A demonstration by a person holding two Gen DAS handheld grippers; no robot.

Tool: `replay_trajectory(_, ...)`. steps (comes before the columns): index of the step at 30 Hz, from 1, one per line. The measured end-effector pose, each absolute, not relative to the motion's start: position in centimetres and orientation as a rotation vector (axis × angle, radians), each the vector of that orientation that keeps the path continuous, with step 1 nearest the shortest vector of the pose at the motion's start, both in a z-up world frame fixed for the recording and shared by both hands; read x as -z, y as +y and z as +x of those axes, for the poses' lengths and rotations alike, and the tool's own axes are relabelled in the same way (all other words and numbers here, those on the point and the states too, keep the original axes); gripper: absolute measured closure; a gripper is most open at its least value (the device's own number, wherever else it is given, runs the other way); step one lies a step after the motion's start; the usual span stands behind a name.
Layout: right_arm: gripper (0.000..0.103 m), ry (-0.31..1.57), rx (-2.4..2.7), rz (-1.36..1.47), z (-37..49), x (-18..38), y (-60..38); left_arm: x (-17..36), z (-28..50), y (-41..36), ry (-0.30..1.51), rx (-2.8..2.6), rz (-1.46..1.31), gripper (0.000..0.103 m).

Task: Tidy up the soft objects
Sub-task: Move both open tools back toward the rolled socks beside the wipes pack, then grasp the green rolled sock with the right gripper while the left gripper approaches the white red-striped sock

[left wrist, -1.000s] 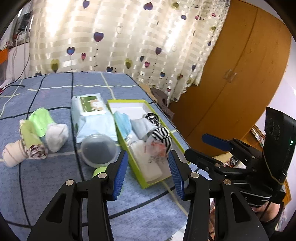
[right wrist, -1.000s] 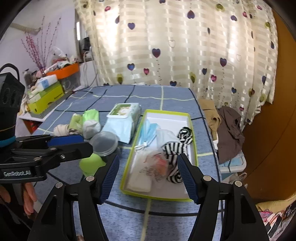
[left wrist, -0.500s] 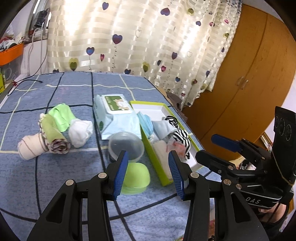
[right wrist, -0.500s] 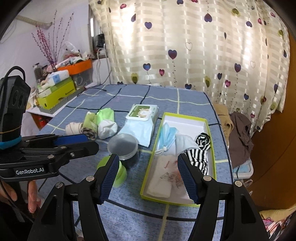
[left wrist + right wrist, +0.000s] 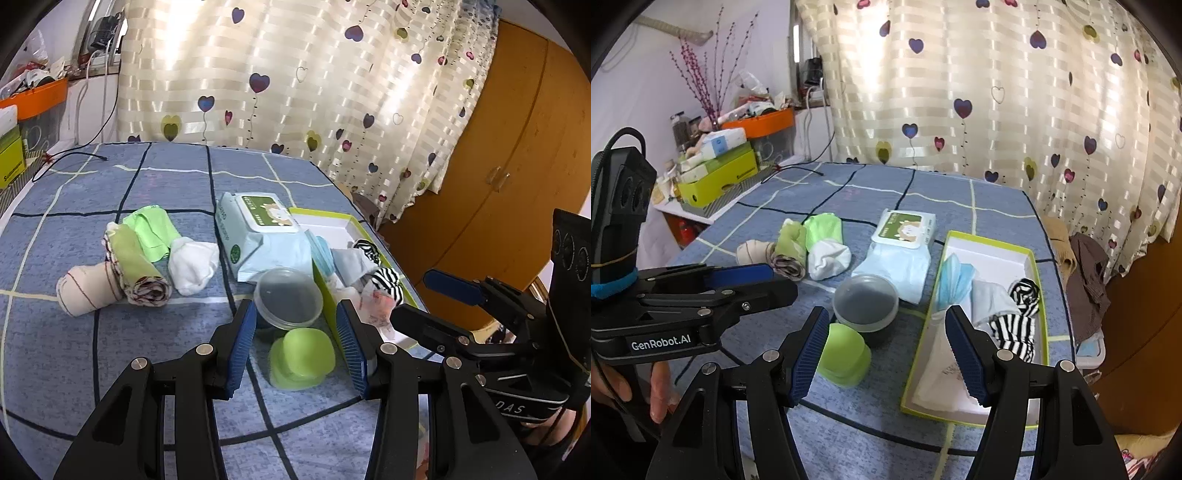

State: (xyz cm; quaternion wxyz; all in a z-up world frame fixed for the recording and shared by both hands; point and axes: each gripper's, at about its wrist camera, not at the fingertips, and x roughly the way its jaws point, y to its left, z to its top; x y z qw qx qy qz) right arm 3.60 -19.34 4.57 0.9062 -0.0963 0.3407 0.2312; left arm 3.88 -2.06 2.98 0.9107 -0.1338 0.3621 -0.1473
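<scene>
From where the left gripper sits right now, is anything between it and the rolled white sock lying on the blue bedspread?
Nothing visible blocks it. The open left gripper points at the clear round plastic container and the lime green lid; the rolled white sock lies further left, with only bare blue checked bedspread on the way.

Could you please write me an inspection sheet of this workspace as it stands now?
Surface: blue checked cloth over the table.
Job's things: rolled cloths and a white sock lie loose left of the wipes pack; green tray holds a blue mask, striped sock and white items.
Clutter: clear lidded tub with a green cup beside it.
Grippers: left gripper and right gripper both open, fingers empty, above the table.
Cables: thin black cable at the far edge.
Surroundings: heart curtain, wooden wardrobe, cluttered shelf.
</scene>
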Motion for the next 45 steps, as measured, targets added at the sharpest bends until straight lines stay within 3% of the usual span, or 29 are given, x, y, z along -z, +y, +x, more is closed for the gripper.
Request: replay_trajectory(45,0.038,0.786,-0.644,-0.311,8.5,-1.7,-7.6,1.7,4.1,12.2,0.781,0.026,-0.463,0.056)
